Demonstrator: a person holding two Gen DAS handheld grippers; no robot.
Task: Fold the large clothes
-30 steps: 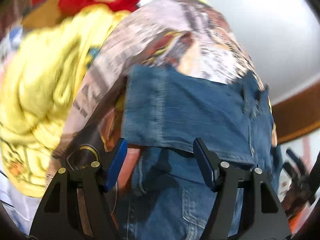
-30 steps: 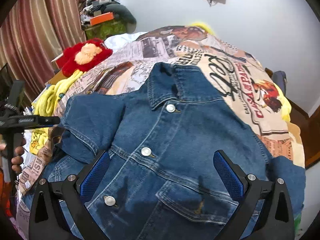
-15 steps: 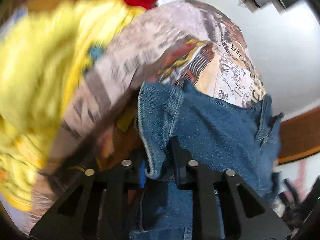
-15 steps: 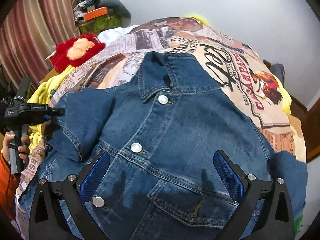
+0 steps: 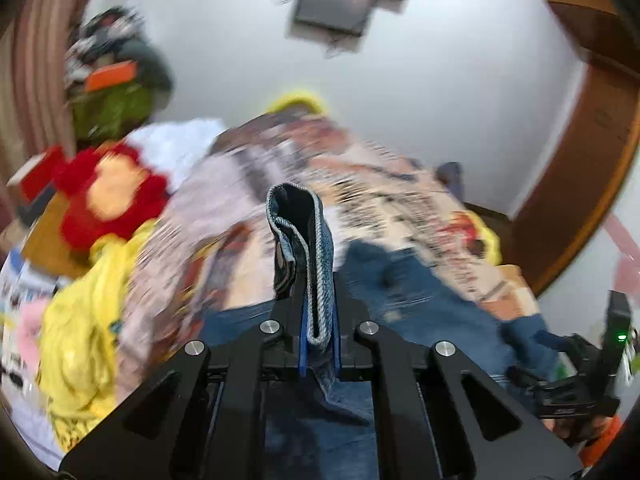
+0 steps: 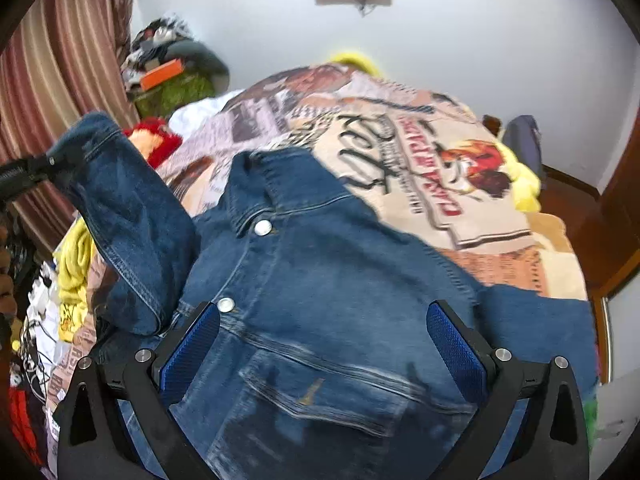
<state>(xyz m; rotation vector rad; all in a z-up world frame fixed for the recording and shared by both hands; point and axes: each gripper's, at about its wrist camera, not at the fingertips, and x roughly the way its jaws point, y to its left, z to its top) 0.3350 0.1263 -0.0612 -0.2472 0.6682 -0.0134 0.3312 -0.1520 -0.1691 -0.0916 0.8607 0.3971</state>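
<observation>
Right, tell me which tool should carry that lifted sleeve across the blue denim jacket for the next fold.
Left. The left tool is already shut on the sleeve cuff, holding it above the blue denim jacket. The right tool hangs open over the jacket front, gripping nothing.

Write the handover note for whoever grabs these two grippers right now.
Left gripper: jaws shut on the cuff of the denim jacket's sleeve, held up off the bed.
Right gripper: jaws open, holding nothing, hovering over the jacket's chest pocket.
Denim jacket: front up, buttoned, spread on the printed bedspread, collar toward the wall.
Done: one sleeve picked up.
Left: lay that sleeve across the front, fold the other sleeve in, then fold the body.
</observation>
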